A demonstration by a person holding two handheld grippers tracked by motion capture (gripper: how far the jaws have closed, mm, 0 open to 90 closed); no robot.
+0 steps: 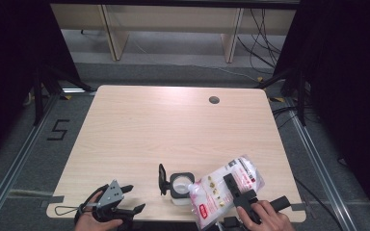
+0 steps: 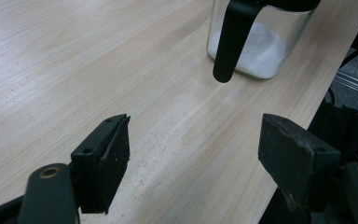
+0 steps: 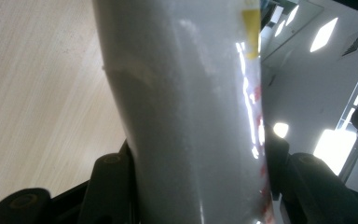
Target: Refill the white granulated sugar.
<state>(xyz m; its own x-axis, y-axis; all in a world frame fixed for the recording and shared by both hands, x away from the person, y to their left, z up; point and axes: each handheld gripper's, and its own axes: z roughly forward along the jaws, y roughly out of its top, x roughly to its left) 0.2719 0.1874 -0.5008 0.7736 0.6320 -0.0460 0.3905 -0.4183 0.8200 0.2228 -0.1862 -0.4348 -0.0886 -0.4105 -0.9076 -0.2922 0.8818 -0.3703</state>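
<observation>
A clear glass jar (image 1: 180,187) with a black rim and an opened black flip lid (image 1: 162,179) stands near the table's front edge; white powder lies in its bottom (image 2: 261,51). A white plastic bag (image 1: 224,188) with red print is tilted toward the jar's mouth, and my right gripper (image 1: 238,191) is shut on it. The bag's pale side (image 3: 191,116) rises between that gripper's jaws. My left gripper (image 1: 127,198) rests open at the front left, jaws wide apart with nothing between them, pointing toward the jar. The lid (image 2: 233,37) hangs in front of the jar.
The light wooden table (image 1: 173,130) has a round cable hole (image 1: 214,100) at the back right. Metal rails run along the floor on both sides, and a "5" mark (image 1: 58,130) is on the floor at left. Wooden furniture legs and cables lie beyond the table.
</observation>
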